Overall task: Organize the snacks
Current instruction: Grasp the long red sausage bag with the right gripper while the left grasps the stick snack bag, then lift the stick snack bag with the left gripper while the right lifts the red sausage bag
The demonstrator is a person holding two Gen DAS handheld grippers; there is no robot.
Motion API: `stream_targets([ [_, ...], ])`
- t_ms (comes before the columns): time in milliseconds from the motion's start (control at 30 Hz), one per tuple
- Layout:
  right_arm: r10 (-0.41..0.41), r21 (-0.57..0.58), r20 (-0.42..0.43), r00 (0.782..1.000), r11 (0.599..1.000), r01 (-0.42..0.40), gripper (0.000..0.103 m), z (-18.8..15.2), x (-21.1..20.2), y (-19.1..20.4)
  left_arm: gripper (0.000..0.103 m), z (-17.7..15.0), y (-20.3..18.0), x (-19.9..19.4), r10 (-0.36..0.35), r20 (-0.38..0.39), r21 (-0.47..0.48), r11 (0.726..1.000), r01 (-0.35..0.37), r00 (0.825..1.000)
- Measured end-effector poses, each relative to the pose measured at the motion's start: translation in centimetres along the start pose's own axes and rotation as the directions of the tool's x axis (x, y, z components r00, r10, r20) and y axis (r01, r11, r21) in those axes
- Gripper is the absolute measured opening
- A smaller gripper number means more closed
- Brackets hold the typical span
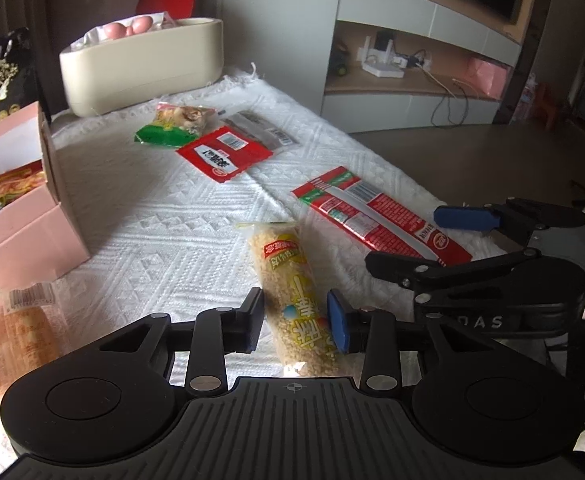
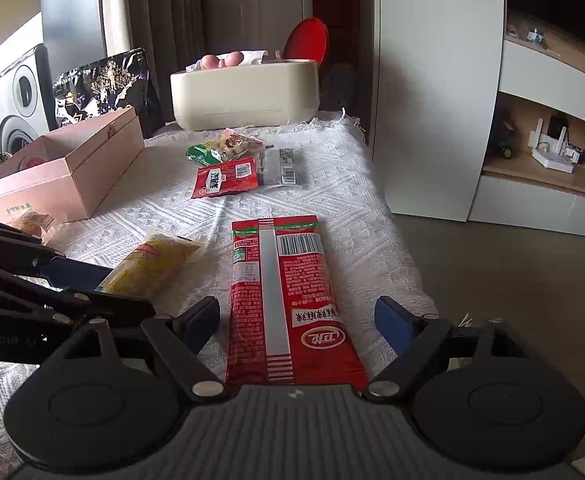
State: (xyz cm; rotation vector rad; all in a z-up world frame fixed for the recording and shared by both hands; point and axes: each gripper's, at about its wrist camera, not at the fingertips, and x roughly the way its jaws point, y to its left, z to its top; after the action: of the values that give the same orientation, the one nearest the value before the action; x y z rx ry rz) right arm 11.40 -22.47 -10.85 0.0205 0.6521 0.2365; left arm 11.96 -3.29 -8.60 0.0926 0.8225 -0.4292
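A yellow puffed-rice roll (image 1: 288, 272) in clear wrap lies on the white cloth (image 1: 152, 208). My left gripper (image 1: 298, 320) straddles its near end, with both blue pads against its sides. The same roll (image 2: 152, 260) shows at the left of the right wrist view. A long red snack packet (image 2: 276, 280) lies lengthwise on the cloth. My right gripper (image 2: 296, 320) stands wide open around its near end, both pads clear of it. That packet (image 1: 376, 216) runs toward the right-hand fingers (image 1: 464, 218) in the left wrist view.
An open pink box (image 1: 24, 232) with snacks inside stands at the left. A cream bin (image 1: 140, 68) holding pink items is at the back. Small green (image 1: 172, 128), red (image 1: 224, 156) and grey (image 1: 260, 128) packets lie mid-cloth. A wrapped bread (image 1: 24, 320) lies near left. The cloth's edge drops off at the right.
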Motion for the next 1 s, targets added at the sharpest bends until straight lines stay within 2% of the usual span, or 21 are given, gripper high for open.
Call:
stream_targets([
  [33,0.012,0.007,0.001,1.000,1.000,-0.012,0.087,0.0,0.0,-0.2,0.034,-0.2,0.3,-0.4,0.021,-0.001,0.003,1.000,-0.021,1.000],
  [167,0.088,0.025,-0.019,0.996,0.996,-0.088,0.099,0.3,0.1,-0.8,0.034,-1.2,1.9,-1.8,0.124,-0.010,-0.012,0.992,-0.124,0.992],
  [233,0.108,0.015,-0.038,0.993,0.994,-0.108,0.103,0.5,0.4,-0.7,0.034,-1.8,2.9,-2.3,0.108,-0.019,-0.054,0.993,-0.109,0.994],
  [333,0.092,-0.030,-0.069,0.993,0.995,-0.095,0.103,0.7,0.7,-0.1,0.035,-2.3,3.8,-2.5,0.085,-0.006,-0.133,0.987,-0.085,0.996],
  [400,0.063,-0.097,-0.095,0.993,0.993,-0.072,0.103,0.8,1.1,0.8,0.036,-2.3,3.8,-2.5,0.082,-0.003,-0.147,0.986,-0.081,0.997],
  [467,0.046,-0.079,-0.086,0.995,0.995,-0.053,0.103,0.7,1.0,1.0,0.039,-2.3,3.5,-2.4,0.085,-0.001,-0.136,0.987,-0.085,0.996],
  [533,0.020,-0.054,-0.052,0.998,0.998,-0.023,0.093,0.5,0.3,1.2,0.041,-2.4,3.2,-2.4,0.082,-0.003,-0.108,0.991,-0.082,0.997],
  [600,-0.001,-0.055,-0.041,0.999,0.998,-0.001,0.066,0.5,0.0,1.6,0.041,-2.5,3.0,-2.4,0.084,-0.001,-0.084,0.993,-0.084,0.996],
  [667,-0.004,-0.051,-0.053,0.999,0.999,0.001,0.057,0.7,-0.3,1.9,0.041,-2.5,3.1,-2.5,0.080,0.001,-0.095,0.992,-0.080,0.997],
  [867,0.089,-0.057,-0.096,0.991,0.994,-0.095,0.054,0.1,-2.1,3.0,0.041,-3.0,3.8,-2.9,0.051,0.020,-0.143,0.989,-0.047,0.999],
  [1000,0.086,-0.110,-0.100,0.991,0.989,-0.097,0.058,-0.5,-3.5,4.0,0.041,-3.2,3.8,-2.9,0.051,0.029,-0.129,0.991,-0.047,0.998],
])
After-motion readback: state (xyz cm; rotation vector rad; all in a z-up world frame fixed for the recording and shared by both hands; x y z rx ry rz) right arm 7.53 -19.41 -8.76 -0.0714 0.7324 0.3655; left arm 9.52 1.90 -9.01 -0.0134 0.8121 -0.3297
